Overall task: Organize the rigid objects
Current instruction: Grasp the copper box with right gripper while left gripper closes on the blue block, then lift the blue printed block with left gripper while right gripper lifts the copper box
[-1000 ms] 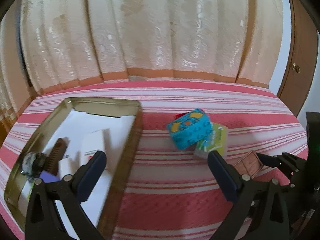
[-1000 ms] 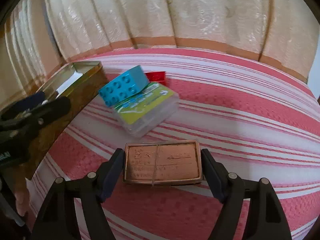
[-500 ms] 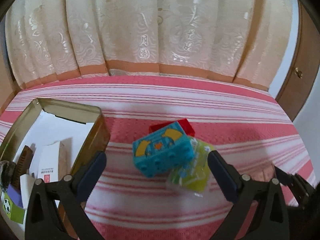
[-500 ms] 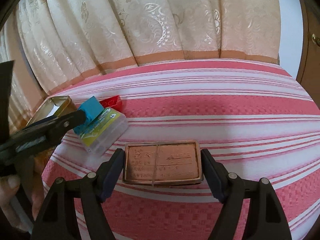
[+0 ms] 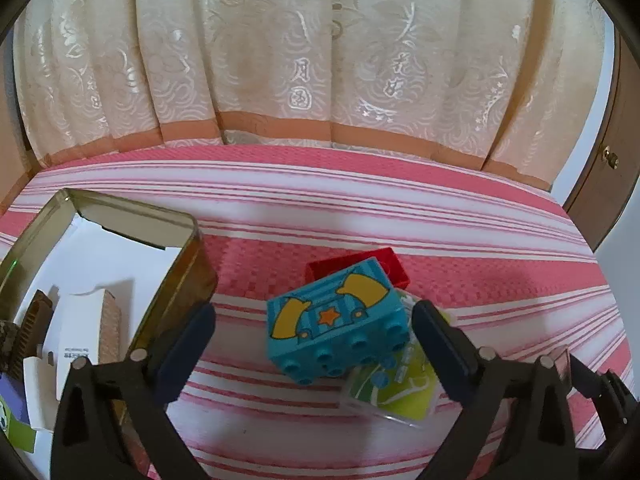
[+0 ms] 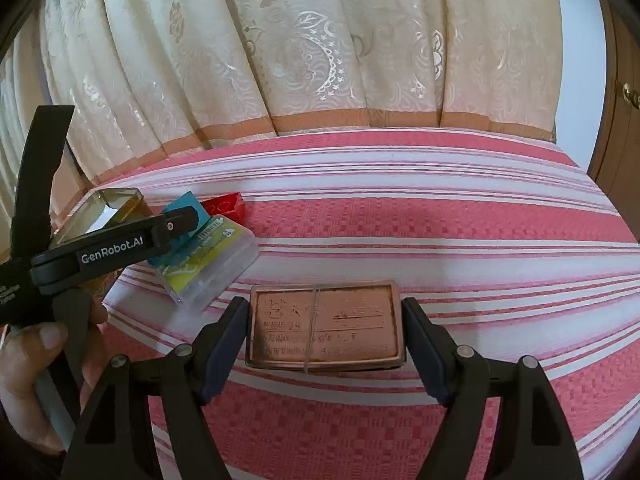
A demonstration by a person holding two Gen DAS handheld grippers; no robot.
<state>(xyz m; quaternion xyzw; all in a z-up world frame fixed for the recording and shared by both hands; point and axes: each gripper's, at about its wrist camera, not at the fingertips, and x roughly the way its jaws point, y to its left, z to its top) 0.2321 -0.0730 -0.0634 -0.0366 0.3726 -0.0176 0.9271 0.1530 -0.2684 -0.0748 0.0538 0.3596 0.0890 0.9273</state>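
A teal toy brick (image 5: 336,324) lies on a clear case with a green label (image 5: 394,390), and a red brick (image 5: 360,266) is behind them on the pink striped cloth. My left gripper (image 5: 312,338) is open around the teal brick, its fingers apart from it. My right gripper (image 6: 324,332) is shut on a copper-coloured flat tin (image 6: 324,326) and holds it above the cloth. The teal brick (image 6: 182,210), the case (image 6: 208,264) and the red brick (image 6: 226,206) also show at the left of the right wrist view, behind the left gripper's finger.
A gold metal tin (image 5: 176,292) stands open at the left, holding white boxes (image 5: 80,340), a brown comb and other small items. Cream curtains hang behind the table. A wooden door (image 5: 604,184) is at the right.
My left gripper has swung right from over the gold tin and moved in on the teal brick. My right gripper has kept hold of the copper tin and turned right.
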